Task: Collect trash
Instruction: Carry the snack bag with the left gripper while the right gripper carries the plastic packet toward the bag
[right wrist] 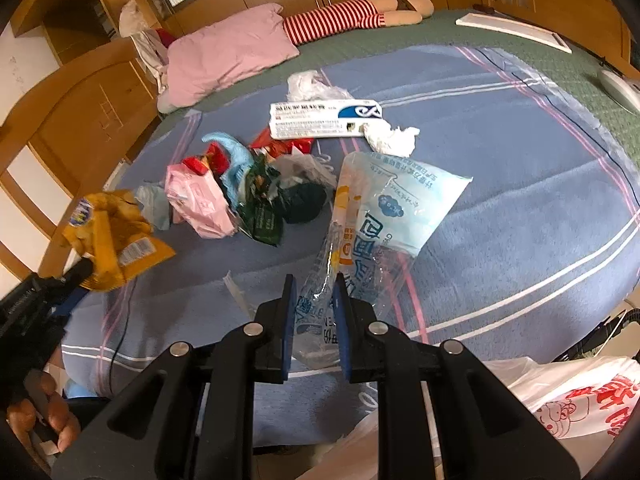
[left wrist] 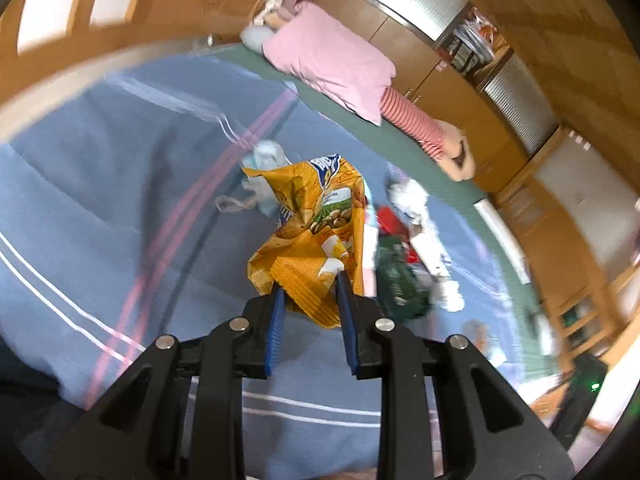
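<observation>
My left gripper is shut on a crumpled orange chip bag and holds it above the blue blanket; the bag also shows in the right wrist view at the far left. My right gripper is shut on a clear and light-blue plastic wrapper over the blanket. A heap of trash lies ahead: a pink pack, a dark green wrapper, a white box and crumpled tissue.
A pink pillow and a striped doll lie at the bed's far side. A white printed plastic bag hangs at the lower right. Wooden cabinets surround the bed. A hand holds the left gripper.
</observation>
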